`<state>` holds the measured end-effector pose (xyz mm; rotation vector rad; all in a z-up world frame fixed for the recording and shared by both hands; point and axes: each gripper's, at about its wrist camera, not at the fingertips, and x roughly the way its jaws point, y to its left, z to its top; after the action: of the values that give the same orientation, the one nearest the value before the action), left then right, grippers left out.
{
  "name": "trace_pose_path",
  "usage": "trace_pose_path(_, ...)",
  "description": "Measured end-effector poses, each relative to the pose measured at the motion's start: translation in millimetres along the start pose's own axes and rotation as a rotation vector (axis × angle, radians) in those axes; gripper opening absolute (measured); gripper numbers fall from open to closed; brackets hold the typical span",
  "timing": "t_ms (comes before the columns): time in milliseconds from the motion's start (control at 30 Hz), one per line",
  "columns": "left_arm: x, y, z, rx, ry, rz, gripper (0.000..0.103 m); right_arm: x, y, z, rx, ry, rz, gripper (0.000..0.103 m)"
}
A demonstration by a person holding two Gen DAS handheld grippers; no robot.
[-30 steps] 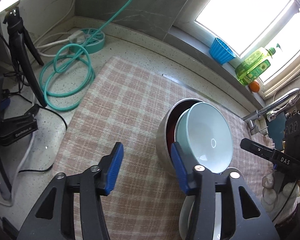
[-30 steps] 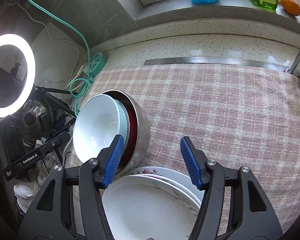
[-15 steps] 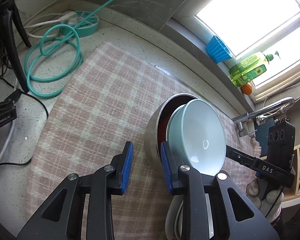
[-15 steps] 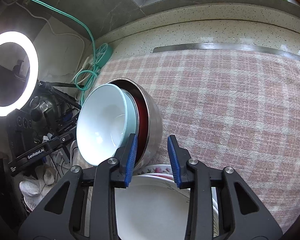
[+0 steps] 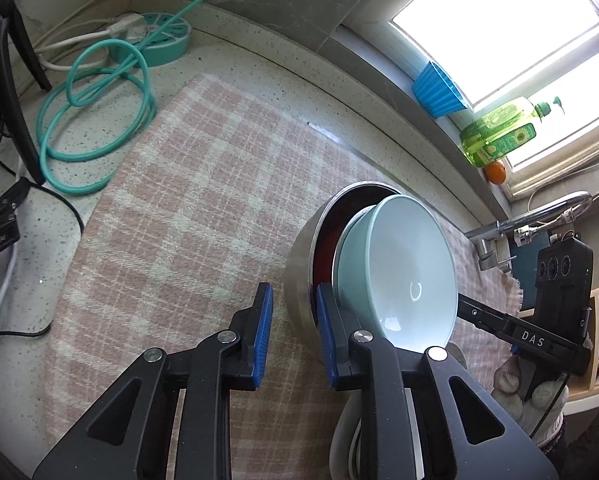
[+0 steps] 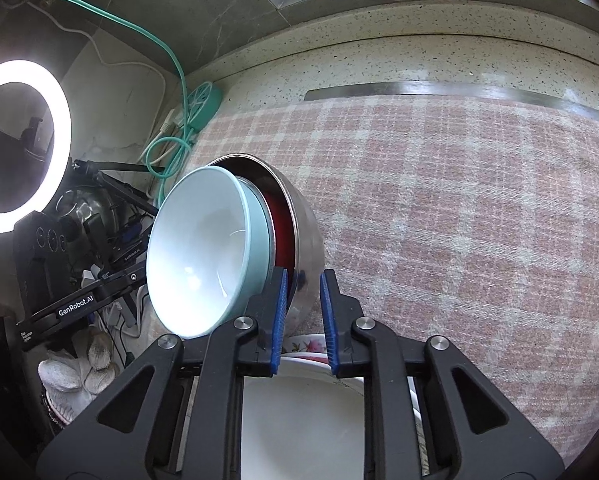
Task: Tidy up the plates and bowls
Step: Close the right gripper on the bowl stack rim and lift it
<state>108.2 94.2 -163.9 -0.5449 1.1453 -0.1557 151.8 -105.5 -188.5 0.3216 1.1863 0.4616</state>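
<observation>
Right wrist, steel bowl [image 6: 299, 236] rim between claw [image 6: 303, 312]

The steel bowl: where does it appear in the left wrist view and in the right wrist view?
Left wrist view: the steel bowl is right of centre, tilted, just beyond the left gripper, whose jaws are closing on its rim.
Right wrist view: the steel bowl is left of centre, just beyond the right gripper, whose jaws are closing on its rim.
Shared landmark: the pale blue bowl nested inside it.
</observation>
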Motion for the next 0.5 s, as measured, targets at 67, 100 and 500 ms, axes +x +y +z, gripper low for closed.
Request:
trace_pose_path(67,1,0,1,0.002,0.0,0.001,0.02,1,1,0,0.003,0.001,0.0,0.015)
trace_pose_path(100,2,-1,1,0.006,0.002,0.004,0.019,2,1,1,0.0,0.005,0.002,0.014)
trace_pose_path(500,12,-10,3,0.043,0.022,0.025,0.011,6,7,2,-0.025,0.009,-0.026,0.013)
